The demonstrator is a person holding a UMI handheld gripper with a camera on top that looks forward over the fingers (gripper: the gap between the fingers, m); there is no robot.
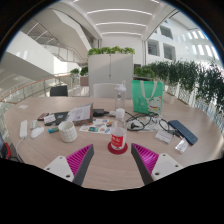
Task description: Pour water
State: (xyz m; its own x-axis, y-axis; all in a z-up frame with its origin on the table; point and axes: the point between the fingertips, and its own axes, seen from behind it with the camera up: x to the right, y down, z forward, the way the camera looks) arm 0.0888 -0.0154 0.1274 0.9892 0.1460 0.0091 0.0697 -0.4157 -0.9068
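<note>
While the jaws stand wide and hold nothing, the task looks to be at its approach stage: nothing has been gripped or tipped yet. The gripper point(113, 160) hovers low over the bench point(40, 110), its pink pads point(76, 160) angled toward a small bottle point(118, 140) with a red label and a white cap. That bottle stands upright just ahead of the fingers, roughly on the line between them but not yet inside the gap.

Taking the bottle as landmark: a white cup point(68, 131) sits to its left, near but apart, and may be the vessel to fill, though I cannot be sure. Behind the bottle and to its right rises a tall green pitcher point(149, 96), well back on the bench. Black glasses point(143, 124) lie just right of the bottle, with a dark phone point(183, 131) further right. Small white items and papers lie scattered further left; they are too small to name.

My guess is that the next move calls for easing forward until the bottle stands between the pads, then closing on its body below the cap. Being narrow and light, it could tip if one pad touches first.

The bench is a pale, rounded tabletop in a bright atrium, with a white cabinet point(110, 72) topped by plants far behind the bottle and a hedge of greenery point(190, 78) to its right.
</note>
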